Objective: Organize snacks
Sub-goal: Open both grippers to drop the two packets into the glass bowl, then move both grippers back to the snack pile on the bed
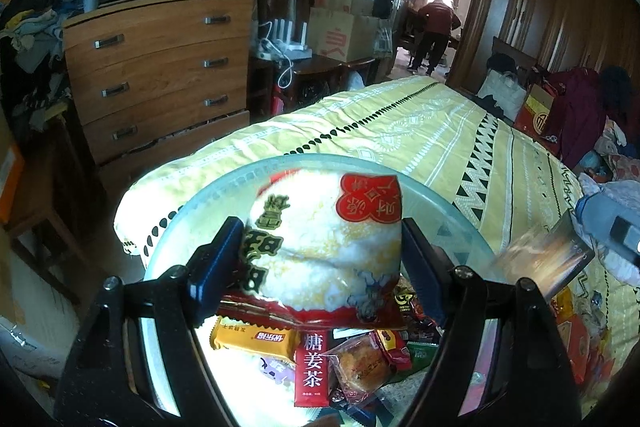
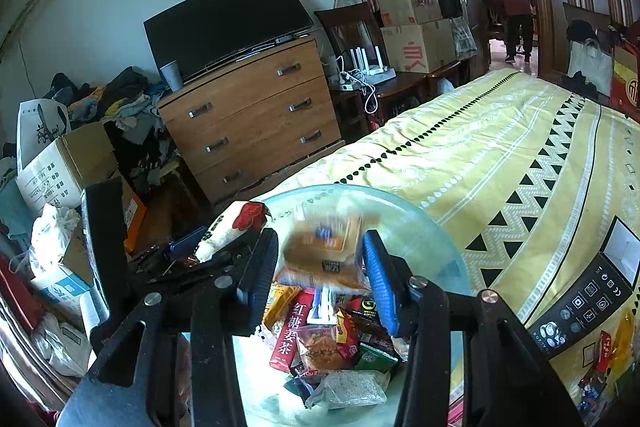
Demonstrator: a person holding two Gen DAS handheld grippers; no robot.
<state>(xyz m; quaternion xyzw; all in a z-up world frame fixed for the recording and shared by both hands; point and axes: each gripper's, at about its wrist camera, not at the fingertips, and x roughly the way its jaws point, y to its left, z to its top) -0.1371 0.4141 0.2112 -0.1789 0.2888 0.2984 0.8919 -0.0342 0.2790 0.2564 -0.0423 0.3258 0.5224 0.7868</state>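
A clear glass bowl [image 1: 448, 203] sits on the bed's near end with several snack packets [image 1: 312, 359] inside. My left gripper [image 1: 320, 259] is shut on a white rice-cracker packet with red trim [image 1: 328, 239], held above the bowl. In the right wrist view the bowl [image 2: 420, 227] lies below my right gripper [image 2: 320, 267], whose blue pads flank an orange-brown snack packet [image 2: 320, 259]; it looks blurred, just above the pile [image 2: 320, 339]. The left gripper's packet [image 2: 232, 231] shows at the left. The right-hand packet [image 1: 544, 259] shows at the right of the left wrist view.
The yellow patterned bedspread [image 2: 500, 147] stretches away. A black product box [image 2: 592, 291] and loose snacks [image 2: 608, 359] lie at the right. A wooden dresser [image 2: 256, 115] with a TV, cardboard boxes [image 2: 416, 43] and piled clothes stand beyond. A person [image 2: 516, 11] stands in the doorway.
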